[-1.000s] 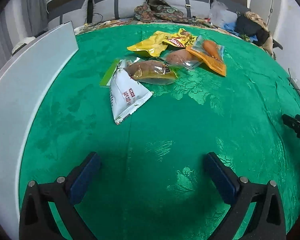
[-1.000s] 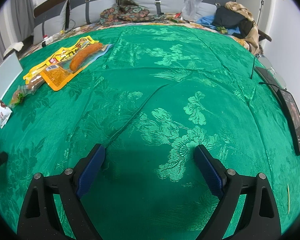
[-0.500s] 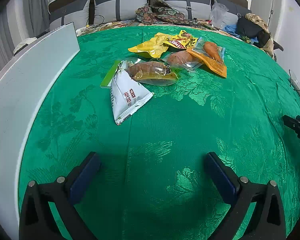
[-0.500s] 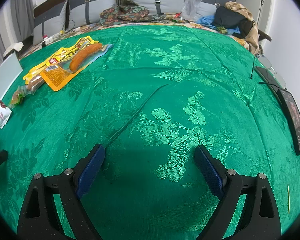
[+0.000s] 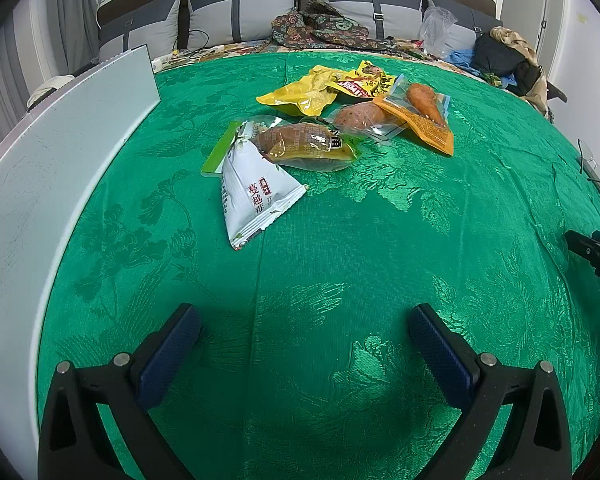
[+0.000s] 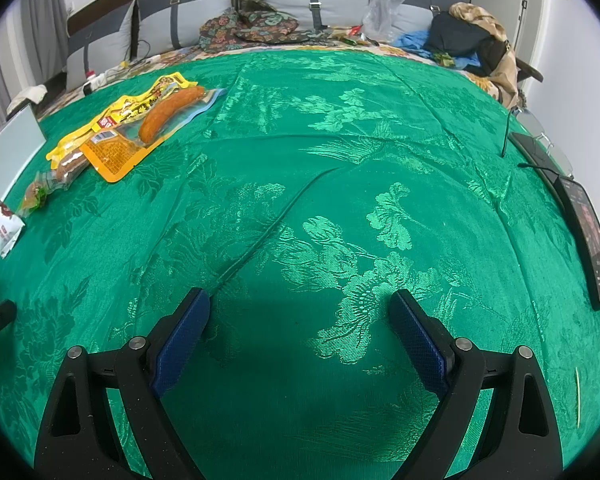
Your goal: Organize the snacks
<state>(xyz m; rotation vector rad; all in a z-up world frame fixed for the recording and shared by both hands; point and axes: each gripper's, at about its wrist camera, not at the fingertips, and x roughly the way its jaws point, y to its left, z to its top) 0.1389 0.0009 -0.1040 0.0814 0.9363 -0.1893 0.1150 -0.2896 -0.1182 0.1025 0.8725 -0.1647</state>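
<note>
Several snack packs lie in a heap on the green cloth ahead of my left gripper (image 5: 304,316), which is open and holds nothing. Nearest is a white triangular pack (image 5: 254,196). Behind it lie a clear pack with a brown snack (image 5: 306,146), a round pinkish pack (image 5: 360,118), an orange sausage pack (image 5: 422,114) and yellow bags (image 5: 304,94). My right gripper (image 6: 300,304) is open over bare cloth. From there the sausage pack (image 6: 156,128) and the white pack (image 6: 6,230) sit far to the left.
A white board (image 5: 52,160) stands along the left side of the cloth. A phone (image 6: 590,236) and glasses (image 6: 552,140) lie at the right edge. Cushions (image 5: 236,12), clothes and bags line the back. Open cloth lies between the two grippers.
The left wrist view has tilted up a little, so the snack heap sits lower and nearer in frame. The right gripper has stayed still. Both remain open.
</note>
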